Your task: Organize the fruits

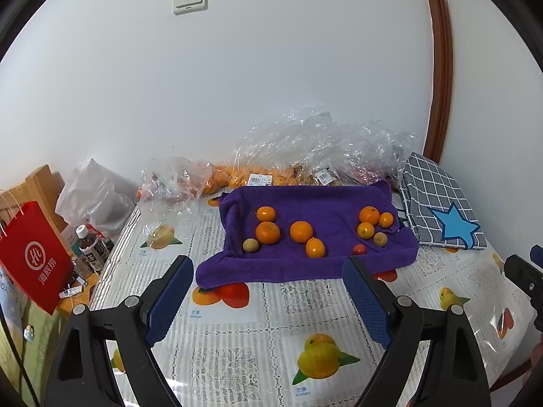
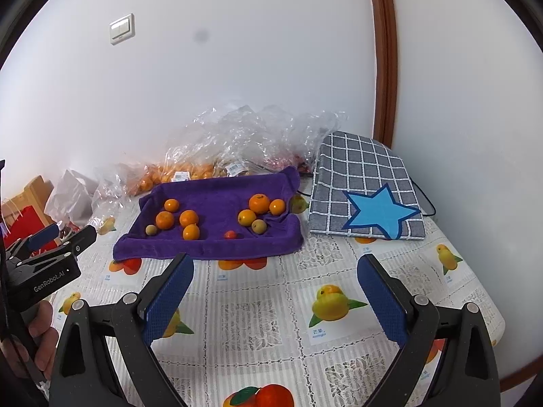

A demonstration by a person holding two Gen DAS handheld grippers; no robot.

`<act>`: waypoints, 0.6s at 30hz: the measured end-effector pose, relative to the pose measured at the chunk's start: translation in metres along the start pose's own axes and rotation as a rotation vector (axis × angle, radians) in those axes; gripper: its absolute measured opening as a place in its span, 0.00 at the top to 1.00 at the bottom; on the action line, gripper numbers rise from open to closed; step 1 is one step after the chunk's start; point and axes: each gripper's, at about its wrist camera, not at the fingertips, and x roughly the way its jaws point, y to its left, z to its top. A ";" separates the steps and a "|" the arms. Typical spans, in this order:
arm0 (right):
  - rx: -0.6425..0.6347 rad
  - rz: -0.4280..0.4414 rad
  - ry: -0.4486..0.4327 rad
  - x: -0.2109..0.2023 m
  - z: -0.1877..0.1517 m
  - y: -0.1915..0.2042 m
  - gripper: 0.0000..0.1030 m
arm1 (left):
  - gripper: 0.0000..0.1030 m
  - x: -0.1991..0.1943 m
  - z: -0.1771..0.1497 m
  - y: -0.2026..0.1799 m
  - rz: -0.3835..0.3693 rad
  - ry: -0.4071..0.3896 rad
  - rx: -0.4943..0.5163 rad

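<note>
Both grippers hover over the near part of a table covered in a fruit-print cloth (image 2: 264,318), with open cloth between them and the fruit. The left gripper (image 1: 268,268) holds its blue-padded jaws spread wide with nothing between them, and the right gripper (image 2: 275,266) is likewise spread and empty. The fruit lies on a purple towel (image 1: 305,264) toward the back of the table: four oranges (image 1: 301,231) and a small greenish fruit (image 1: 250,245) in a left cluster, three oranges (image 1: 369,215) and another greenish fruit (image 1: 380,238) in a right cluster, and a small red fruit (image 1: 359,249) near the towel's front fold. The towel's raised edges ring the fruit on the left, back and right. Behind it, crumpled clear plastic bags (image 1: 305,149) holding more oranges press against the wall. To the right, just beside the towel, lies a grey checked cushion with a blue star (image 2: 366,196). Past the table's left edge stand a red paper bag (image 1: 34,257) and bottles (image 1: 91,247). The table's right edge curves away close to the cushion.
</note>
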 end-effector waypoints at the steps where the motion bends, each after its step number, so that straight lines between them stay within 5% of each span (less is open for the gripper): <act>1: 0.001 -0.001 0.000 0.000 0.000 0.000 0.07 | 0.13 0.000 0.000 0.001 0.001 0.000 -0.003; 18: 0.009 0.001 0.006 0.003 -0.002 -0.002 0.07 | 0.13 -0.002 -0.001 -0.001 -0.004 0.000 -0.006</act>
